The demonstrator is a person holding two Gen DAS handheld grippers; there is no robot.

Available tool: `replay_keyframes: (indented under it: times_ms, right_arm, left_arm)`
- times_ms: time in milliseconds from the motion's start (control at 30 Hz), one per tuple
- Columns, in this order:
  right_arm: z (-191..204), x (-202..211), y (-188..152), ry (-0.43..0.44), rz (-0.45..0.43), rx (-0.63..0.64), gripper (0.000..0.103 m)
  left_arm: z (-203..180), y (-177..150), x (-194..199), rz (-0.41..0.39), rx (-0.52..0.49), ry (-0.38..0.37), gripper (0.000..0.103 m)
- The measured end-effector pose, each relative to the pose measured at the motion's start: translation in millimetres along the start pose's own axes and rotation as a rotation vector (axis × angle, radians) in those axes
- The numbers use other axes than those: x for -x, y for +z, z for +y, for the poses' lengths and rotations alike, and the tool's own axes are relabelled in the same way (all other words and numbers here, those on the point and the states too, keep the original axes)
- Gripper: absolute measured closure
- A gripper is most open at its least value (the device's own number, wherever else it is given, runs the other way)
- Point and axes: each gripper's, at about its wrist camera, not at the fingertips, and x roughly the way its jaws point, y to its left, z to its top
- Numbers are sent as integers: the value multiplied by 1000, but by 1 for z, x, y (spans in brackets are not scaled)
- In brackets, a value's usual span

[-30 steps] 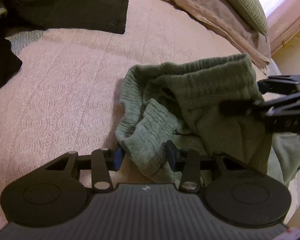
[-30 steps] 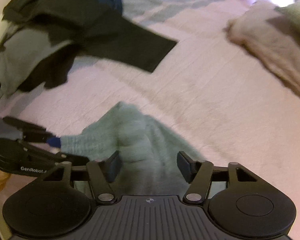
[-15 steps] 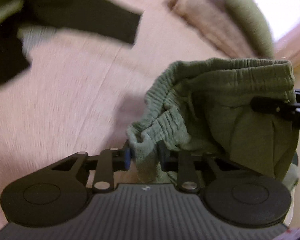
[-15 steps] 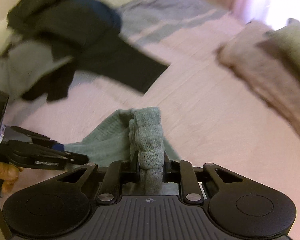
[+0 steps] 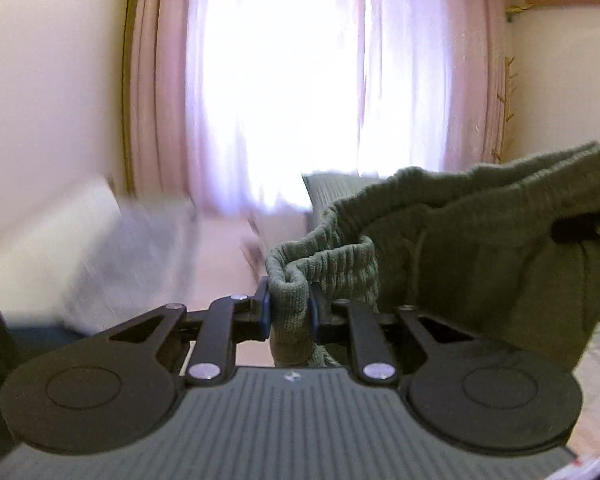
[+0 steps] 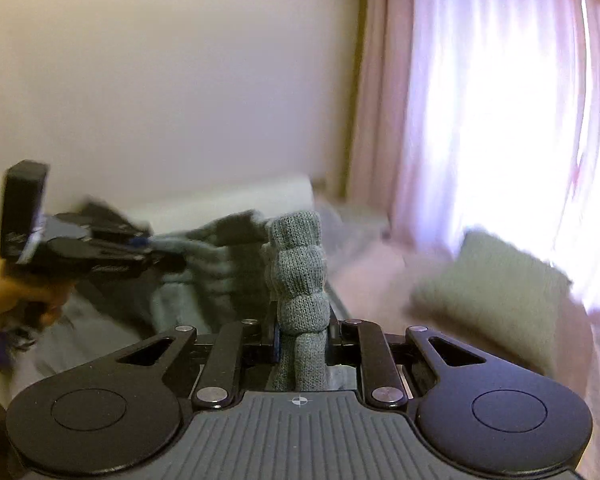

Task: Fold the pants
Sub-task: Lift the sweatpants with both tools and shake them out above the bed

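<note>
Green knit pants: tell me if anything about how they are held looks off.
The green knit pants hang bunched between the grippers, not spread flat. The left gripper pinches a rolled wad of ribbed waistband, and the right gripper clamps a thick twisted roll. Nothing looks torn.

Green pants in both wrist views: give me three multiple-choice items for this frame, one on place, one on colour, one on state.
1. Where do the pants sit?
A. Flat on the bed
B. Held up between both grippers
C. On the floor

2. What colour are the curtains?
A. Pink
B. Blue
C. Brown

3. How is the left gripper?
A. Open, empty
B. Shut on the pants
C. Shut on a pillow

Key:
1 B, since the waistband spans from the left gripper to the right gripper, in front of the window.
2 A, the drapes beside the window are pink.
3 B, ribbed fabric is pinched between its fingers.
</note>
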Motion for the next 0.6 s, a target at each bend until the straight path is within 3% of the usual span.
replay_keyframes:
  times_ms: [167,367,500,600]
  right_arm:
    - [60,40,42,97,-169,-40,89]
    - [137,40,100,245,-363,-64,89]
    - [142,62,138,241,-559,-118,90]
    - [119,88,146,153,-666,-166,90]
  left_arm:
    - [17,83,63,-107,-150,65,89]
    - [54,175,122,-215,-282,158,89]
    - [45,256,151,-303,-446,218,89]
    - [4,314,154,-352,-569,179,89]
